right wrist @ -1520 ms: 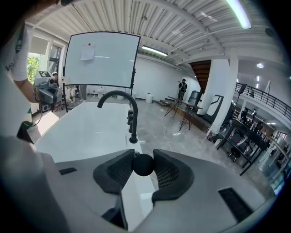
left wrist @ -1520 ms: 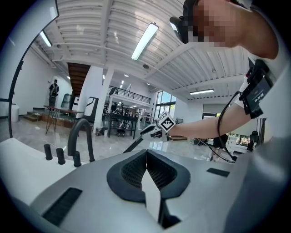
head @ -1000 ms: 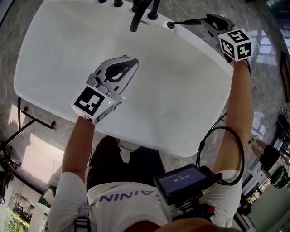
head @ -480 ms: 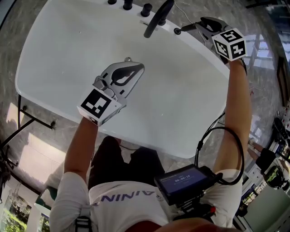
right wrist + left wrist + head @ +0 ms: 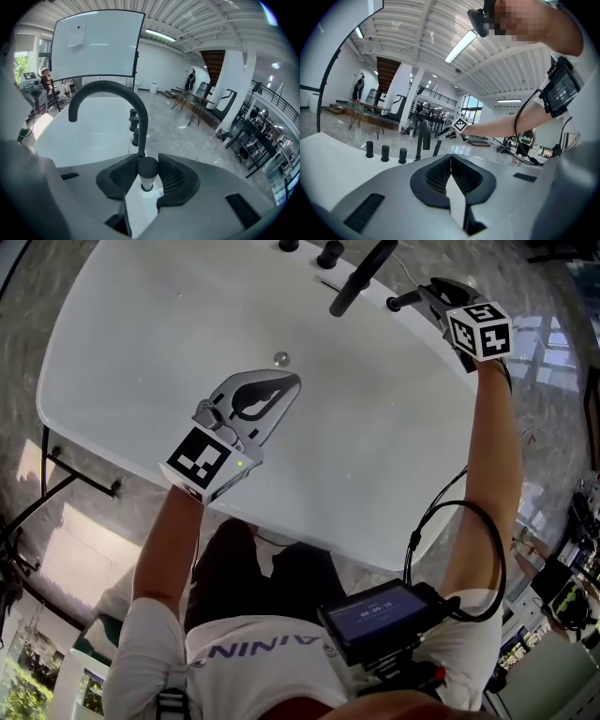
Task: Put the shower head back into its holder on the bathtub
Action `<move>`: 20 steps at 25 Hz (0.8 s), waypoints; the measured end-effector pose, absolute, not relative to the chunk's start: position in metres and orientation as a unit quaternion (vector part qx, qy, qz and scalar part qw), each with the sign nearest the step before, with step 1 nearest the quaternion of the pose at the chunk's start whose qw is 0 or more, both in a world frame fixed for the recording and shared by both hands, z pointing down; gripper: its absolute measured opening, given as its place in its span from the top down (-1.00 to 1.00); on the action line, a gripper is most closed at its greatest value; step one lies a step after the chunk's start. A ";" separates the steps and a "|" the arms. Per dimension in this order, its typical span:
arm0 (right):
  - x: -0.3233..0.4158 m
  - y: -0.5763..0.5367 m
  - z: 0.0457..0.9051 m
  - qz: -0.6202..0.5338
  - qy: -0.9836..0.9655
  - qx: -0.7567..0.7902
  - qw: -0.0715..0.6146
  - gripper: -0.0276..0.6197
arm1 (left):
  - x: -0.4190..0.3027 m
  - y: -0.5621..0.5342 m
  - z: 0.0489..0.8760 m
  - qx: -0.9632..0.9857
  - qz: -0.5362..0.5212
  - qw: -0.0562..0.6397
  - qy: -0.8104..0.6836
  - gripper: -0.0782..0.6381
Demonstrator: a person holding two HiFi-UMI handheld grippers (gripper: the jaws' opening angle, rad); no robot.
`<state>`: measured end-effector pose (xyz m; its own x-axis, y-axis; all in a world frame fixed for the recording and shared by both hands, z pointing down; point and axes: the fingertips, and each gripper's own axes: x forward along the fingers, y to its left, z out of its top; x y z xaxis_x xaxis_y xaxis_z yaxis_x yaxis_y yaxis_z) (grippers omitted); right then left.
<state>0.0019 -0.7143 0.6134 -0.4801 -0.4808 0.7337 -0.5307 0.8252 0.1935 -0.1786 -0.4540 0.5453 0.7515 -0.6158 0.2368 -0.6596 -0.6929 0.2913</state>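
At the bathtub (image 5: 424, 351) far rim, the shower head (image 5: 147, 169) sits clamped in the right hand-held gripper (image 5: 146, 161); the left hand-held gripper (image 5: 451, 157) is closed, empty.

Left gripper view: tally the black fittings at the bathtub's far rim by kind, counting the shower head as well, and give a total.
Knobs: 3
Faucet: 1
Shower head: 1
Total: 5
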 end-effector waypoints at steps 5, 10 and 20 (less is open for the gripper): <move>0.008 -0.724 0.626 0.048 -0.856 0.309 0.412 0.49 | -0.184 -0.454 0.552 0.917 0.062 0.186 -0.348 0.73; 0.014 -0.742 0.634 0.081 -0.850 0.345 0.390 0.48 | -0.186 -0.455 0.552 0.916 0.063 0.189 -0.349 0.73; 0.027 -0.750 0.634 0.040 -0.837 0.417 0.351 0.47 | -0.198 -0.444 0.568 0.910 0.063 0.206 -0.355 0.73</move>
